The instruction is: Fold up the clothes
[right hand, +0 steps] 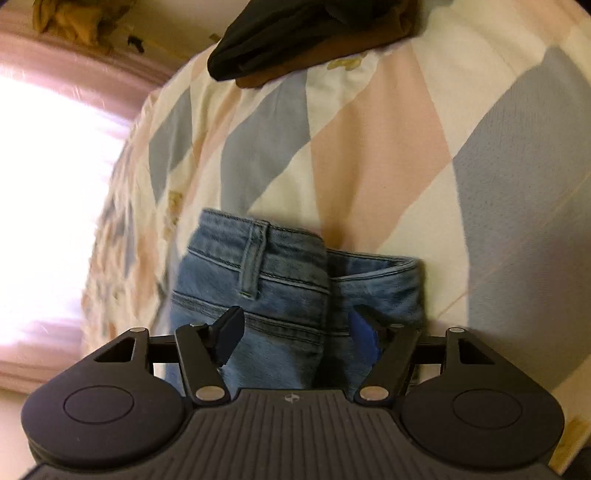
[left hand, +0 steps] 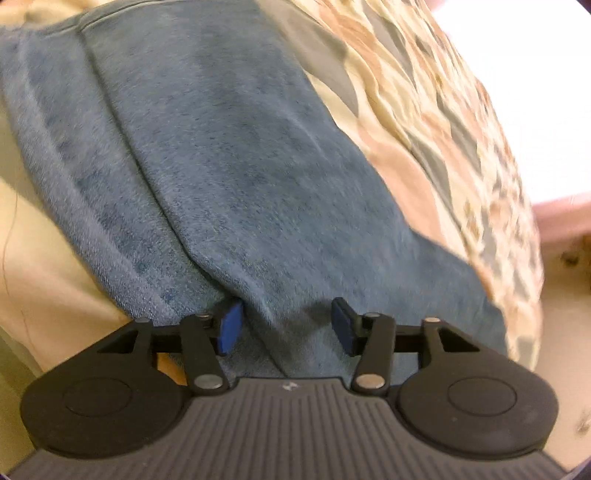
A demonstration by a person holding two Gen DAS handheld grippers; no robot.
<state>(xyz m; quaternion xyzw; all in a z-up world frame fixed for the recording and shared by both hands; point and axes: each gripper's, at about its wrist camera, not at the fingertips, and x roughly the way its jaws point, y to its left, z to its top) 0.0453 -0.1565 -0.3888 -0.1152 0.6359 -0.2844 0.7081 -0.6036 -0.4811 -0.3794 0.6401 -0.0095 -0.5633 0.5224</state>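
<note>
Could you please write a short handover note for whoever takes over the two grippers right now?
Left gripper: jaws apart, low over the jeans, no pad pressing on them.
Right gripper: jaws wide, at the waistband end of the jeans, gripping nothing.
Jeans: lying on the bedspread, the waistband end doubled over; how far the fold has got cannot be told from these views.
A dark pile of folded clothes sits at the far edge of the bed.
Left: check the jeans, finish the fold if needed, then put them with the pile.
</note>
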